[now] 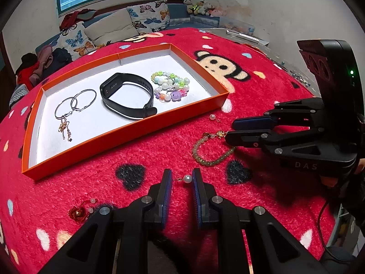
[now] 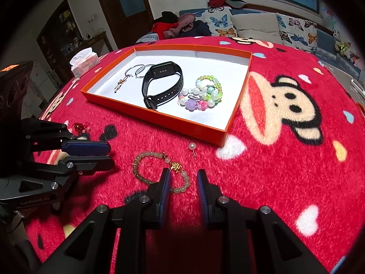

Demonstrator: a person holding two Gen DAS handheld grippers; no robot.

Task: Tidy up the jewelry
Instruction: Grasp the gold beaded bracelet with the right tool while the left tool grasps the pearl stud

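Note:
An orange tray [image 1: 127, 134] [image 2: 157, 121] on the red blanket holds hoop earrings [image 1: 75, 104], a black wristband [image 1: 127, 96] [image 2: 162, 82] and coloured bead bracelets [image 1: 171, 85] [image 2: 203, 91]. My left gripper [image 1: 181, 178] [image 2: 109, 153] is open, with a pearl earring [image 1: 187, 178] between its fingertips, close to the right one. My right gripper [image 2: 183, 177] [image 1: 229, 129] is open, its fingertips around one side of a jade bead bracelet [image 2: 146, 159] [image 1: 205, 150] near its gold charm. A second pearl earring [image 1: 212, 117] [image 2: 192, 146] lies by the tray's corner.
A red knot charm [image 1: 78, 212] [image 2: 79, 127] lies on the blanket by my left gripper. A tissue pack [image 2: 84, 61] stands past the table's edge. A sofa with butterfly cushions [image 1: 146, 16] stands behind the table. Small beads [image 1: 298, 77] lie at the far right edge.

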